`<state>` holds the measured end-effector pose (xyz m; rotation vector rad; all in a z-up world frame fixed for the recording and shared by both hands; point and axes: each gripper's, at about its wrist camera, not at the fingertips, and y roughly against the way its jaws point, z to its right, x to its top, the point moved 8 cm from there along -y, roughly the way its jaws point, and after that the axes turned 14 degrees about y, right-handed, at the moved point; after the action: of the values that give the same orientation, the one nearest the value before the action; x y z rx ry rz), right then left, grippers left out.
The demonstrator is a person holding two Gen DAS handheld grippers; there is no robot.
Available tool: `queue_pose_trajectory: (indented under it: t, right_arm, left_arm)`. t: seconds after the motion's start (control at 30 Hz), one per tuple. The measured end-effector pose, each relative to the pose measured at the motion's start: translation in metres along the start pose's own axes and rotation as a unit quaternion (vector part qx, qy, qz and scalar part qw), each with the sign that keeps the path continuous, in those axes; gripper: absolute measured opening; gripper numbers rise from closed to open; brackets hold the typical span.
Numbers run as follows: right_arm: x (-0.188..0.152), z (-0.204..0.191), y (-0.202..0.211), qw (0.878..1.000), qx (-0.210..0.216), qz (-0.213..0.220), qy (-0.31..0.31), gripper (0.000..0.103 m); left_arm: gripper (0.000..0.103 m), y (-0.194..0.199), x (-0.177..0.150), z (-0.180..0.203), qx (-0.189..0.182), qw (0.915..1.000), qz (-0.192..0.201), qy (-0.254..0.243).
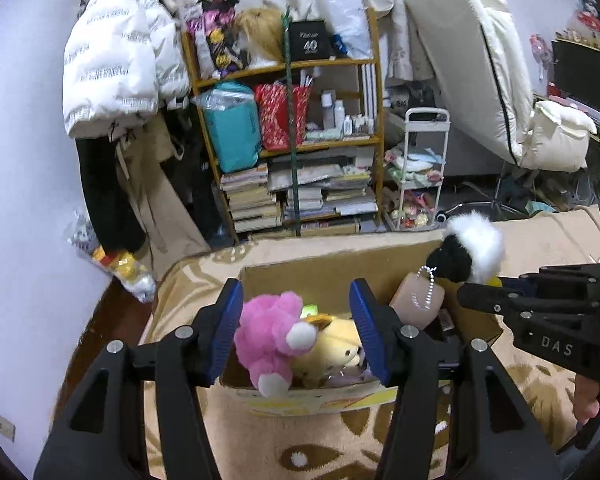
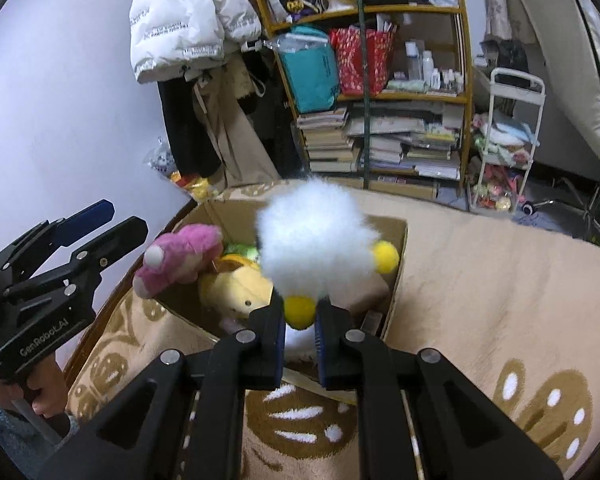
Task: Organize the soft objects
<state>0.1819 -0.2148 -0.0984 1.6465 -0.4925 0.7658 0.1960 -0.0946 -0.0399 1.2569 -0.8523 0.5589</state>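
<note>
A cardboard box (image 1: pixel 324 268) (image 2: pixel 396 280) stands on a beige patterned rug. Inside lie a pink plush (image 1: pixel 268 336) (image 2: pixel 180 256), a yellow plush (image 1: pixel 336 346) (image 2: pixel 236 288) and a brown tagged pouch (image 1: pixel 416 300). My left gripper (image 1: pixel 296 328) is open and empty, its blue pads on either side of the pink and yellow plush, just above the box. My right gripper (image 2: pixel 300 332) (image 1: pixel 480 292) is shut on a fluffy white, black and yellow penguin plush (image 2: pixel 316 252) (image 1: pixel 472 252), holding it over the box's right part.
A wooden shelf (image 1: pixel 288 136) with books, bags and bottles stands behind the box. A white jacket (image 1: pixel 116 52) hangs at left. A small white cart (image 1: pixel 416 168) and a leaning mattress (image 1: pixel 480 52) are at right. The rug (image 2: pixel 500 280) spreads right of the box.
</note>
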Motion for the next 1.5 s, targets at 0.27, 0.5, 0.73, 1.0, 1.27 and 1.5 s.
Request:
queue_pose_trajectory:
  t: [0.27, 0.5, 0.73, 1.0, 1.27, 1.5]
  right_arm:
    - [-0.009, 0.002, 0.004, 1.0, -0.003, -0.002, -0.005, 0.017]
    - [-0.015, 0.002, 0.026, 1.0, -0.018, 0.018, -0.006, 0.038]
    - [-0.013, -0.008, 0.062, 0.998, -0.046, 0.049, 0.015, 0.056]
    - [-0.009, -0.016, 0.113, 0.993, -0.066, 0.094, 0.016, 0.084]
    - [-0.019, -0.022, 0.146, 0.989, -0.088, 0.115, 0.024, 0.103]
    - [-0.033, -0.028, 0.167, 0.986, -0.102, 0.126, 0.024, 0.103]
  left_arm:
    - [0.072, 0.003, -0.005, -0.01, 0.017, 0.9998, 0.0, 0.012]
    - [0.081, 0.028, -0.009, -0.014, 0.021, 0.9996, 0.007, 0.02]
    - [0.09, 0.067, -0.013, -0.018, 0.029, 0.999, 0.02, 0.027]
    - [0.097, 0.116, -0.017, -0.026, 0.047, 0.9974, 0.051, 0.02]
    - [0.102, 0.158, -0.031, -0.035, 0.068, 0.9937, 0.087, 0.017]
    - [0.102, 0.182, -0.048, -0.046, 0.091, 0.992, 0.086, 0.013]
